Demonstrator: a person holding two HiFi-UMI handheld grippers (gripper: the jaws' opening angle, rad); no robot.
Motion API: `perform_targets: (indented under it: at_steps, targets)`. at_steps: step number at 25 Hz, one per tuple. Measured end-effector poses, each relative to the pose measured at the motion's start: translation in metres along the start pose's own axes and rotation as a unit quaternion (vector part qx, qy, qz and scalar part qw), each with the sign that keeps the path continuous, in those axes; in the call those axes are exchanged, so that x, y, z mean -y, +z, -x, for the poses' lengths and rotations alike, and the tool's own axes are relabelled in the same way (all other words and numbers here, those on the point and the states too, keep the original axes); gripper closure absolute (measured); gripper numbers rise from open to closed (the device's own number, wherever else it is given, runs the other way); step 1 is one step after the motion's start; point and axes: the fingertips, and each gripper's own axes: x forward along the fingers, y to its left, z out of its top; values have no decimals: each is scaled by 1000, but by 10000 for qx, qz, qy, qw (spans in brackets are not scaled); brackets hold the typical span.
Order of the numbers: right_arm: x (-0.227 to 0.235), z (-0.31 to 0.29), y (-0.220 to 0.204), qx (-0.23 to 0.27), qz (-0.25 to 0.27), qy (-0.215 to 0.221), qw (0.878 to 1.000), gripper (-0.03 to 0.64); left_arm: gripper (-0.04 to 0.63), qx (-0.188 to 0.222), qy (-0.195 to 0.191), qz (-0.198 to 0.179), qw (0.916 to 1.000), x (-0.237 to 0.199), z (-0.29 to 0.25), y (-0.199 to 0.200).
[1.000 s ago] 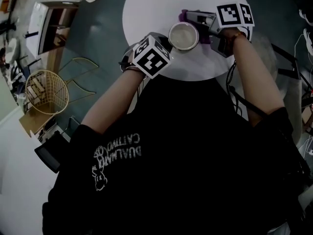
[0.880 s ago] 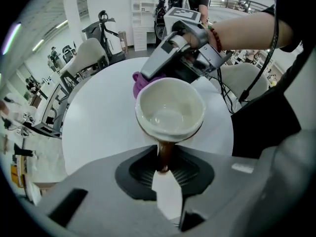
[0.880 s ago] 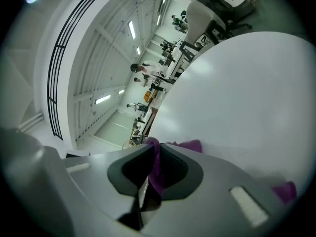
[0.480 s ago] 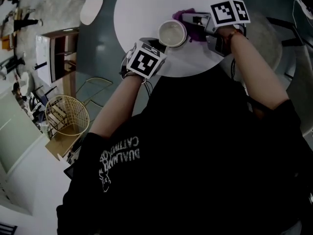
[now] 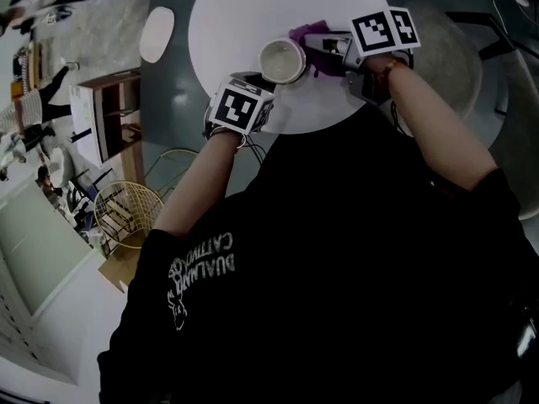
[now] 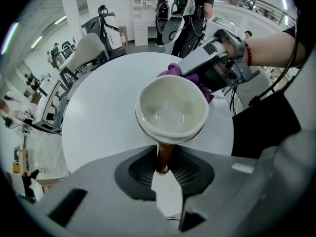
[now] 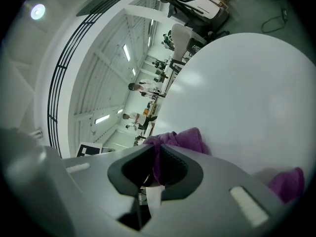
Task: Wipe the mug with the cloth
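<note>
A white mug point(image 5: 282, 61) is seen from above at the near part of a round white surface point(image 5: 244, 15); whether it rests on the surface or is lifted just clear cannot be told. The left hand-held gripper point(image 5: 263, 82) is closed nearly together on the mug's brown handle, on the mug's near side. The right hand-held gripper point(image 5: 315, 45) is clamped on a fold of purple cloth point(image 5: 301, 33), which is pressed at the mug's far right side, beside the rim.

The wiping step is judged to be under way, with the outer wall being rubbed. The next move calls for the cloth to be drawn round the wall or over the rim while the handle is kept firmly pinched, so the mug is not pushed over.

Compared with a second ago, the right hand-held gripper has been shifted and turned a little beside the mug, the cloth remaining at that same side. The grasp on the handle is unchanged.
</note>
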Motion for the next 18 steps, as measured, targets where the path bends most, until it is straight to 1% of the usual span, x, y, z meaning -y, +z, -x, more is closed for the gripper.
perform_targets:
  at_steps: [7, 12, 18]
  targets:
    - [-1, 5, -7, -44, 62, 0, 10000, 577, 526, 8, -32, -5, 10000, -3, 0, 2]
    - [-1, 11, -16, -224, 55, 93, 9997, 578, 526, -57, 54, -32, 10000, -4, -1, 2]
    - [-6, 13, -22, -415, 131, 109, 9990, 578, 528, -70, -11, 52, 10000, -6, 2, 3]
